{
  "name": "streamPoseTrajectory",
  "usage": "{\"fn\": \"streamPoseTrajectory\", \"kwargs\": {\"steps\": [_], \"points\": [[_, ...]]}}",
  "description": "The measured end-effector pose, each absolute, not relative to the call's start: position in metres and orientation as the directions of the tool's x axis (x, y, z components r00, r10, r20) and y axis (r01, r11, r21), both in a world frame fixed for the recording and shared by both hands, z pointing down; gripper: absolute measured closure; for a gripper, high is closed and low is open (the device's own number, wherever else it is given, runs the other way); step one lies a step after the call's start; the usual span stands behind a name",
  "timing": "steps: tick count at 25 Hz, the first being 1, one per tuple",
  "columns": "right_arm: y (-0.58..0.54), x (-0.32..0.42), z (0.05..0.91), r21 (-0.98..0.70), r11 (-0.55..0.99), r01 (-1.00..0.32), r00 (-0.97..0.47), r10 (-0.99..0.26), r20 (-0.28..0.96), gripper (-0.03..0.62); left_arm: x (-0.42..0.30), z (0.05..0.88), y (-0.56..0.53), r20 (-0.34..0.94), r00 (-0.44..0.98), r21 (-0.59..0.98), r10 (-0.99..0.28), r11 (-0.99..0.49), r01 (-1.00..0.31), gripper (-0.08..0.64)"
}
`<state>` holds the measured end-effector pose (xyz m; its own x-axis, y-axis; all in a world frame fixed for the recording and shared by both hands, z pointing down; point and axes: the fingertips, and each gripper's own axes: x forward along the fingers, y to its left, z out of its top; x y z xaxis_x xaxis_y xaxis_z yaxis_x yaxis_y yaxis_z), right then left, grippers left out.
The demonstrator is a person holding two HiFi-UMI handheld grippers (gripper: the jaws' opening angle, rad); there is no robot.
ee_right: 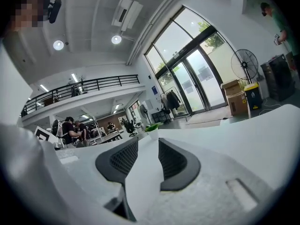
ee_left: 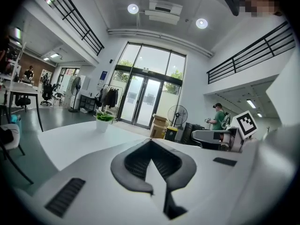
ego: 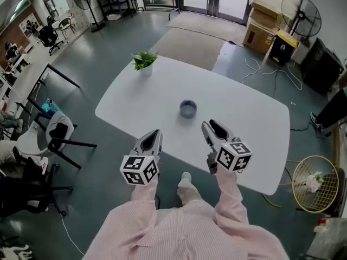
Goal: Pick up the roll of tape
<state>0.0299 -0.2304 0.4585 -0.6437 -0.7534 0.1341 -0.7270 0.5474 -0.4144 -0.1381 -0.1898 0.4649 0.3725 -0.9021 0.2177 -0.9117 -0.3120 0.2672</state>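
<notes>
Lying beyond left gripper (ego: 154, 134), right gripper (ego: 211, 127): tape roll (ego: 187, 109)

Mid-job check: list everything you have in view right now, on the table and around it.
table: one, white, centre
roll of tape: one, blue-grey, flat mid-table, ahead of both grippers
potted plant: one, green, white pot, table's far-left corner
cardboard boxes: stacked, brown, far right
standing fan: one, black, far right
round fan: one, beige, floor at right
chair: one, white, left of table
left gripper: white, jaws together, empty
right gripper: white, jaws apart, empty
sleeves: two, pink
</notes>
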Motion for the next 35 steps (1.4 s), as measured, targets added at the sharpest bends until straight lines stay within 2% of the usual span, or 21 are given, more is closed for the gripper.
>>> {"fn": "streamPoseTrajectory", "kwargs": {"steps": [12,25,35], "points": [[-0.329,0.017,0.486,-0.440,0.533,-0.723,-0.666,-0.708,0.236,0.463,-0.145,0.500,-0.284,0.297,0.383,0.318,-0.875,-0.288,-0.904,0.560],[-0.386,0.008,0.549,-0.457,0.434,-0.777,-0.618,-0.662,0.423,0.463,-0.141,0.536,-0.339,0.384,0.442,0.372,-0.811,-0.303,-0.877,0.560],[-0.419,-0.001,0.612,-0.385,0.414,-0.825,-0.564,-0.568,0.599,0.463,-0.138,0.579,-0.373,0.468,0.480,0.415,-0.742,-0.295,-0.860,0.560]]}}
